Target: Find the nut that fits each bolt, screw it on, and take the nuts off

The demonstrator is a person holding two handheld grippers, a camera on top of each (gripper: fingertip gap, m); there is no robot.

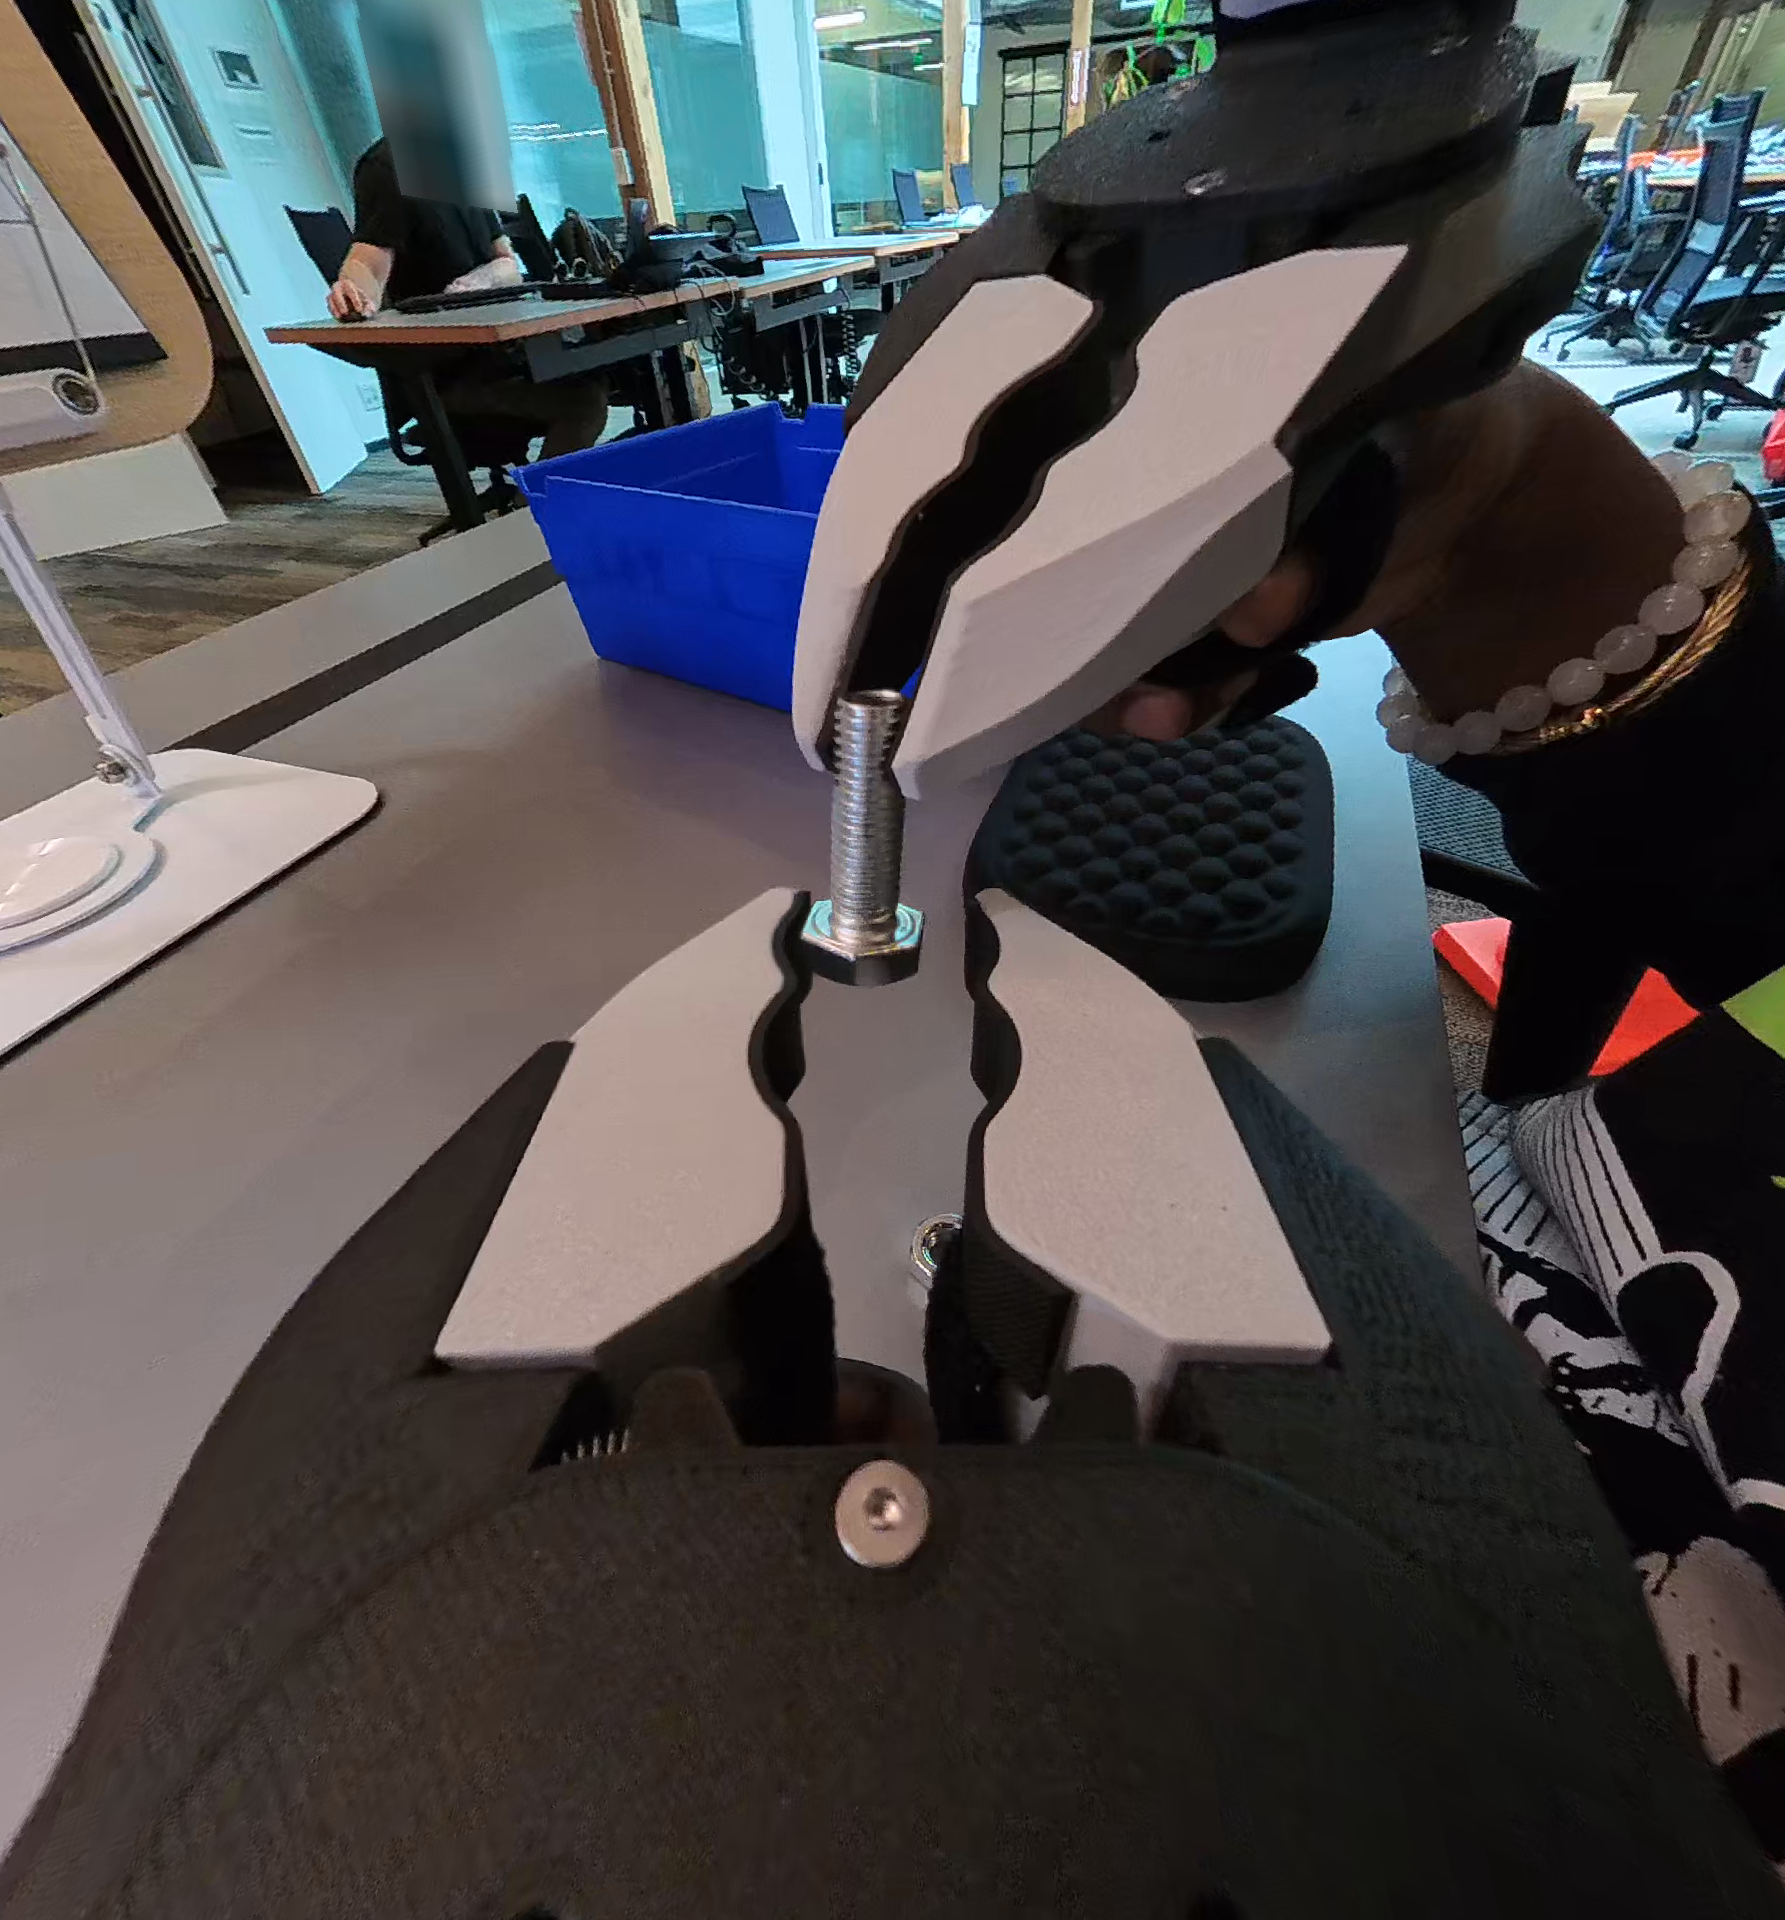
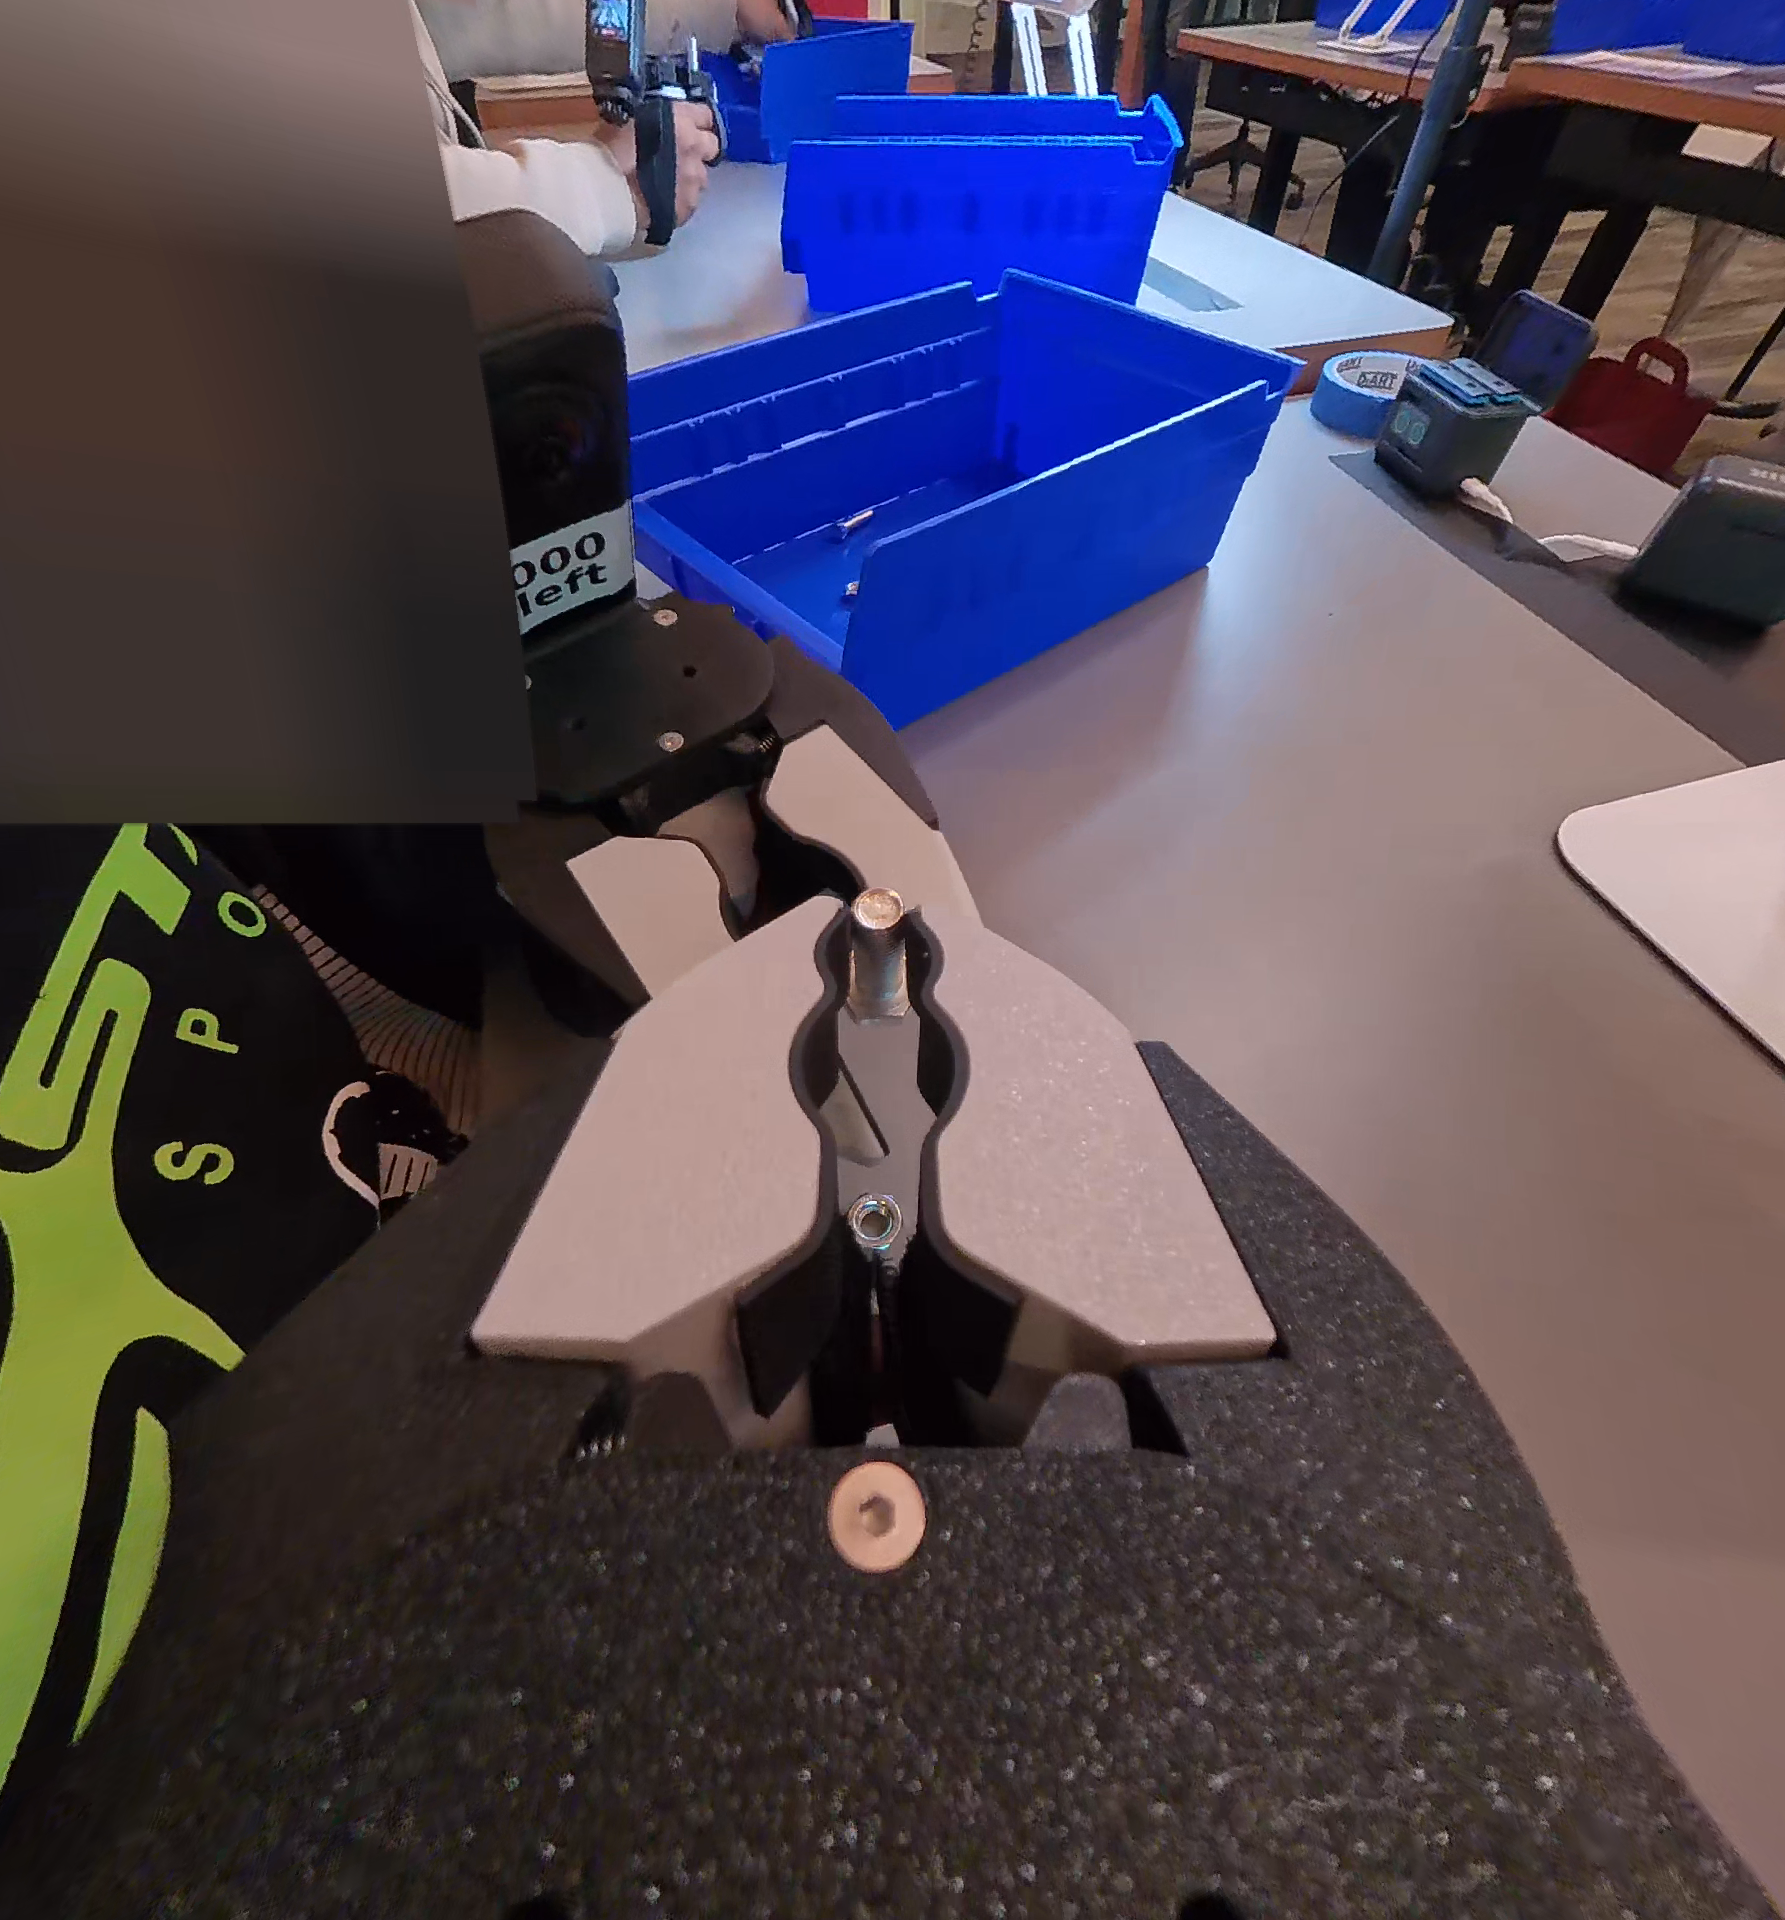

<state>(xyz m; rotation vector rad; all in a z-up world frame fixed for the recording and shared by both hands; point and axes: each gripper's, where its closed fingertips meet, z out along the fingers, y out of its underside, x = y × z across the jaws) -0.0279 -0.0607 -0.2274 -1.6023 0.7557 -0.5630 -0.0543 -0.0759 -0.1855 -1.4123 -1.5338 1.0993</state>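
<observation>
Grey bench top carries everything I work on. Going left to right in my left wrist view, a white stand base sits near the bench's left edge, a blue bin stands toward the far edge, and a black dimpled pad lies near the right edge.

Between them the bolt stands upright, head down and threaded end up. Its hex head sits at the tips of my left tongs, whose fingers are spread apart; the left finger touches or nearly touches the head, while the right finger stands clear of it. I cannot tell whether the head rests on the bench or hangs just above it.

My right tongs come down from above, pressed together on the top threads of the bolt. My hand behind them wears a bracelet of pale beads.

In my right wrist view the right tongs pinch the bolt near its flat end, and a small nut shows on the bench through the gap between the fingers. Further right, the blue bin holds a couple of small metal parts; near the bench's far right corner lie a roll of blue tape and two dark boxes.
</observation>
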